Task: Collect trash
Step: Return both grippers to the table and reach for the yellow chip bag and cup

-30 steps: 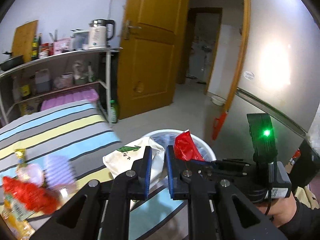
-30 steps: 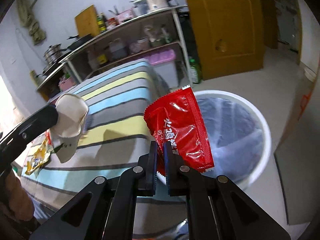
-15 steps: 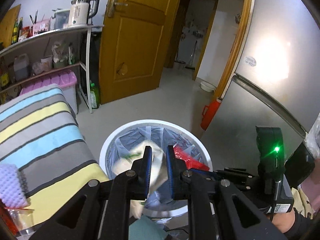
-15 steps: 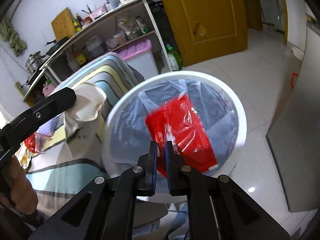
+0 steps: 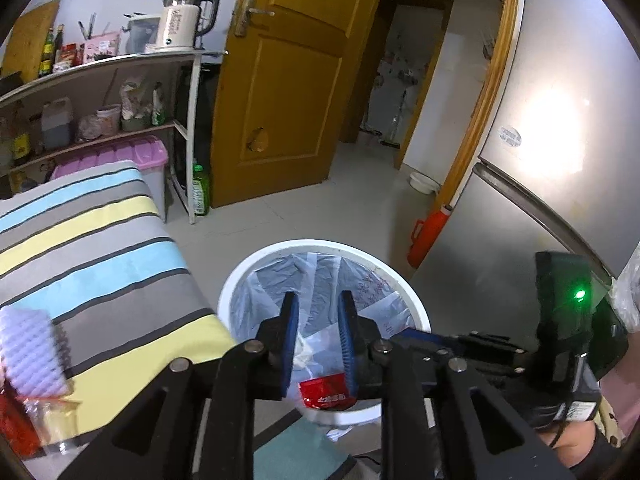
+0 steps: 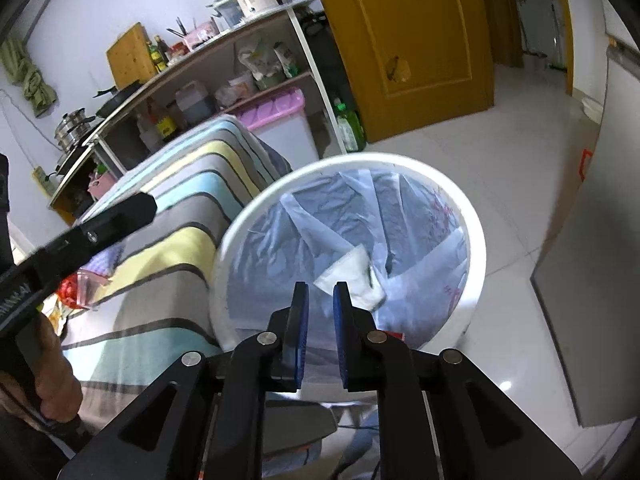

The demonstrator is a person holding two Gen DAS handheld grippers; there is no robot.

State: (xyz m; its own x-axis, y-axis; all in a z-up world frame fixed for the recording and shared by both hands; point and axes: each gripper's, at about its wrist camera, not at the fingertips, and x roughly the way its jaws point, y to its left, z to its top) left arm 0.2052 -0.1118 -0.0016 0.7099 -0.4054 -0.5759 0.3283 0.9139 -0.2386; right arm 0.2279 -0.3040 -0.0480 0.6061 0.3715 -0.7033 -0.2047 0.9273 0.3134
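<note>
A white bin (image 5: 324,245) lined with a clear bag stands on the floor beside the striped table. My left gripper (image 5: 318,300) hangs over it, open and empty. A red wrapper (image 5: 326,392) and a white wrapper (image 5: 308,350) lie inside, seen between its fingers. My right gripper (image 6: 320,290) is also open and empty above the bin (image 6: 476,240). The white wrapper (image 6: 352,274) lies on the liner just beyond it. The left gripper's finger (image 6: 116,216) shows at the left there.
The striped tablecloth (image 5: 92,240) still holds a purple foam piece (image 5: 28,348) and red and clear packets (image 5: 24,428) at its near left. A shelf rack (image 5: 120,92), an orange door (image 5: 288,88), a red bottle (image 5: 428,236) and a grey fridge (image 5: 540,184) surround the bin.
Both grippers swung from the table to above the bin and opened. The white wrapper and the red wrapper dropped out of them into the bin.
</note>
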